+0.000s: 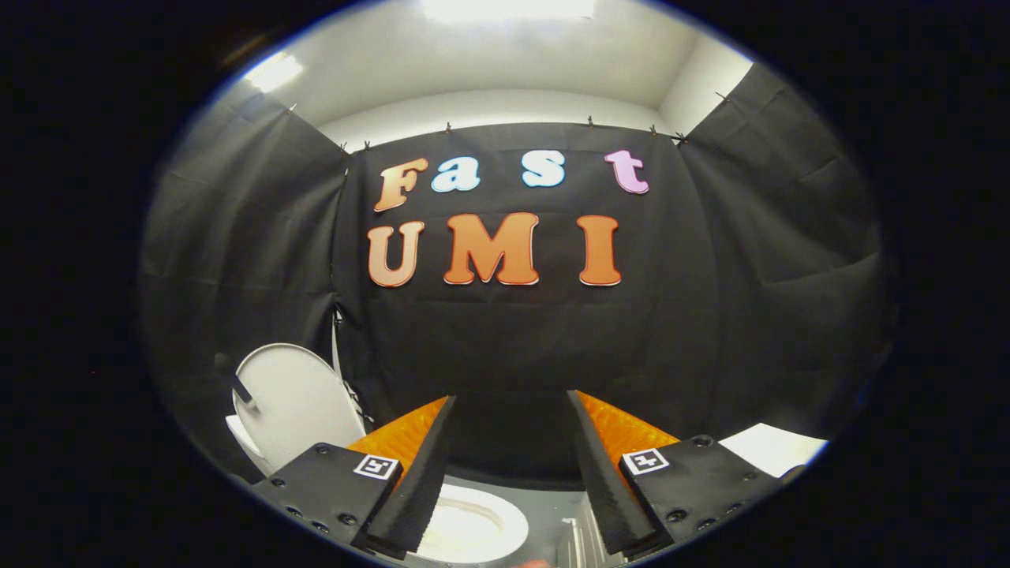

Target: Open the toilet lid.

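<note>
Booth: black cloth walls on three sides, white ceiling with bright lamps above; I am looking straight at the back wall.
Gripper: my hand-held gripper has its fingers spread wide apart, nothing between them, touching nothing.
Toilet lid: rounded white plastic toilet lid stands up off to the left of my left finger, leaning back near the left wall; a dark bar-shaped part crosses its upper left edge, and I cannot tell what it is.
Bowl: white oval toilet bowl rim lies low between and beneath the fingers, its opening uncovered.
Other: a flat white surface sits beyond the right finger, identity unclear.
Task state (judgement): lid reads as already raised, so the opening looks done or nearly done.
Doing it well (judgement): keep the fingers apart and clear of the lid; check that it rests stably upright before drawing away; avoid brushing its edge, which could tip it back down.
</note>
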Motion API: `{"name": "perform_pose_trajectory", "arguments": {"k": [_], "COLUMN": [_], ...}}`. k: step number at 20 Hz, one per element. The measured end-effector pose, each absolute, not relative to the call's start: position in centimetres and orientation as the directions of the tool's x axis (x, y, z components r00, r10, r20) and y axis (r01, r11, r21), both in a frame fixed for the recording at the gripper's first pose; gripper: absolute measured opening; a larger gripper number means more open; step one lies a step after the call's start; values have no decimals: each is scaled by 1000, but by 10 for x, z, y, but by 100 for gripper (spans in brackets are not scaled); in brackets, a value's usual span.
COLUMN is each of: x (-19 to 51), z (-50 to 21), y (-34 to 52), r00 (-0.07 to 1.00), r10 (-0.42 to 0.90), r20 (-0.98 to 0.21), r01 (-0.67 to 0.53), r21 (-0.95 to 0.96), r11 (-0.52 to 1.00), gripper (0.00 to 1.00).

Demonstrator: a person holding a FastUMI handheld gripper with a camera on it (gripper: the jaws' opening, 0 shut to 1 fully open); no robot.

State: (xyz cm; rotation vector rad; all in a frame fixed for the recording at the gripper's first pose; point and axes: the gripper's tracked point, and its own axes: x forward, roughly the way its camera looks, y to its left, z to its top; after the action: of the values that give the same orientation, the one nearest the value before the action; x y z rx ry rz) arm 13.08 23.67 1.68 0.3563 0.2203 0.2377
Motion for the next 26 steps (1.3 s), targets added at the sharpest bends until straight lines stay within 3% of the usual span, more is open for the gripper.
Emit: {"name": "perform_pose_trajectory", "arguments": {"k": [9, 18, 26], "x": [113, 90, 93], "z": [-42, -78, -92], "y": [144, 122, 118], "r00": [963, 973, 968], "r10": [164, 157, 135], "r20": [-215, -171, -209], "r01": [-88, -94, -67], "r21": [323, 329, 304], "r11": [942, 940, 950], "gripper": [88, 88, 92]}}
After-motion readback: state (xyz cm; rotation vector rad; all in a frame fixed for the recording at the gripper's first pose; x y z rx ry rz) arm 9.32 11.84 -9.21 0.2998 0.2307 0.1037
